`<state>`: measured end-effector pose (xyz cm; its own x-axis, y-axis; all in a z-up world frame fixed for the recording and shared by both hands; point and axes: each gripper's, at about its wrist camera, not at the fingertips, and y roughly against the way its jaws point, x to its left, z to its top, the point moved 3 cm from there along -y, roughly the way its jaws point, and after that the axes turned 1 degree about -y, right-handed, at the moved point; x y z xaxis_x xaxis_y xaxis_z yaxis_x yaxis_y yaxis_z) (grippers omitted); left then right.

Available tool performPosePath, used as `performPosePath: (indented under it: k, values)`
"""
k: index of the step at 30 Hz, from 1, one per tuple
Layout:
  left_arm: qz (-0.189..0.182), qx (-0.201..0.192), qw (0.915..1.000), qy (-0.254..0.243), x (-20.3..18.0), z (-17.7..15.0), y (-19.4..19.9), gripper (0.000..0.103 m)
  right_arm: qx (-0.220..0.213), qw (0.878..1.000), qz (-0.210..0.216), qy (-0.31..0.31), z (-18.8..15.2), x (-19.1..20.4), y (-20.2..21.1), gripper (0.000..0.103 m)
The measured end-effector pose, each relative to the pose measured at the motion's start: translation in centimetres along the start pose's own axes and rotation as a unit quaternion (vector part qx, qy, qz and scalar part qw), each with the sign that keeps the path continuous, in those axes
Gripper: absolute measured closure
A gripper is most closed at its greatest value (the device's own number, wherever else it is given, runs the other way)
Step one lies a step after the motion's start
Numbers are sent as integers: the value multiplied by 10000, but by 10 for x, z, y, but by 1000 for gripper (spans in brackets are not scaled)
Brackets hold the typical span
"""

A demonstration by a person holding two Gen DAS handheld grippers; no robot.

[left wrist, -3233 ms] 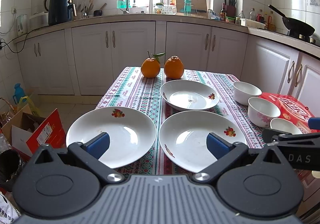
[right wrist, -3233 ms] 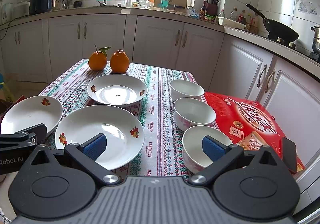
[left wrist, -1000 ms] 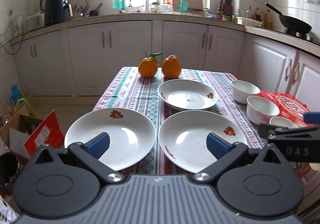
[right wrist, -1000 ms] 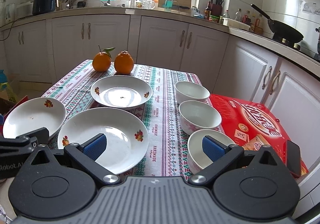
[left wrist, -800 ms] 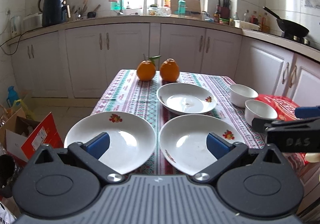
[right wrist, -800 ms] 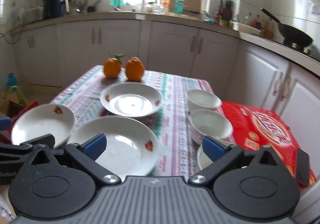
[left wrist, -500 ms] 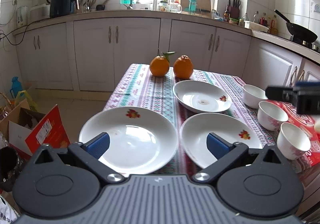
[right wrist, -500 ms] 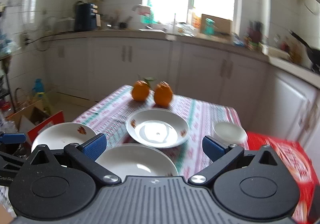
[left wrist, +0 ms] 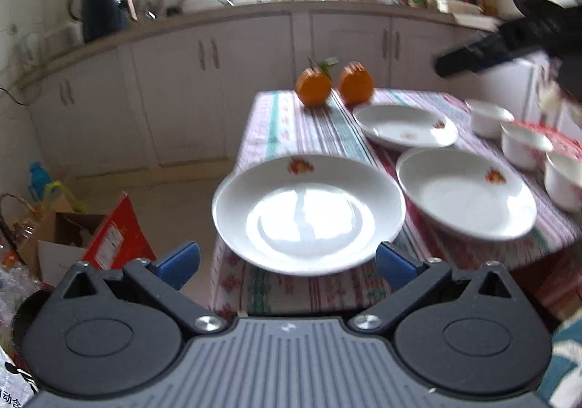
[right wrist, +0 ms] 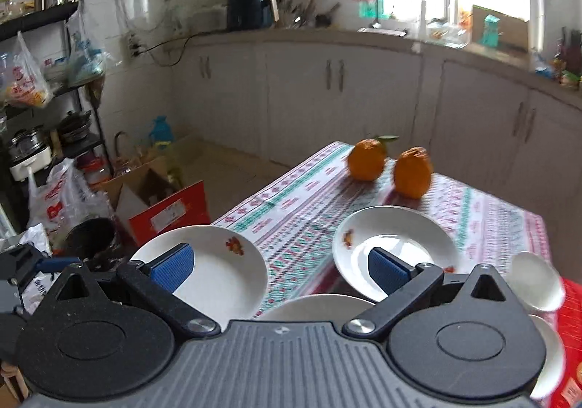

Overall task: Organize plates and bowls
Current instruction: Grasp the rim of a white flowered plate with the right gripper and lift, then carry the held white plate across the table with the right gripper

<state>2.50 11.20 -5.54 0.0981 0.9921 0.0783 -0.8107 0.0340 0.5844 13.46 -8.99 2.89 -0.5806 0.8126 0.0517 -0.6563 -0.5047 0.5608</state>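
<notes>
Three white plates with fruit marks lie on the patterned tablecloth: a near-left plate at the table's front left corner, a near-right plate and a far plate. Three white bowls stand in a row at the right. My left gripper is open and empty, just short of the near-left plate's front rim. My right gripper is open and empty, raised above the table, over the near-left plate and the far plate. It shows blurred at the upper right in the left wrist view.
Two oranges sit at the table's far end. A red box lies under the bowls at the right. On the floor at the left are a cardboard box, bags and a shelf rack. White cabinets line the back.
My left gripper has shifted left, now facing the near-left plate. My right gripper has risen and swung left, so the bowls have slid to its right edge.
</notes>
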Motion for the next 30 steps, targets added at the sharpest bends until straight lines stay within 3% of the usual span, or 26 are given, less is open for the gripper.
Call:
performPosePath:
  k: [6,14,23,30]
  values:
    - [-502,381,9979,122,15,-11,-21,1,566,9967,579,112,3,5,-46,0]
    - [-924,577,9938,-201,19,-16,-42,1,1313,9858,993,338,4,14,-105,0]
    - [-1162,641,9909,-244,24,-14,-57,1,1981,9692,1435,289,6,6,-160,1]
    - [-1262,620,9896,-291,24,-12,-61,1,2356,9547,1817,-49,5,1,-189,13]
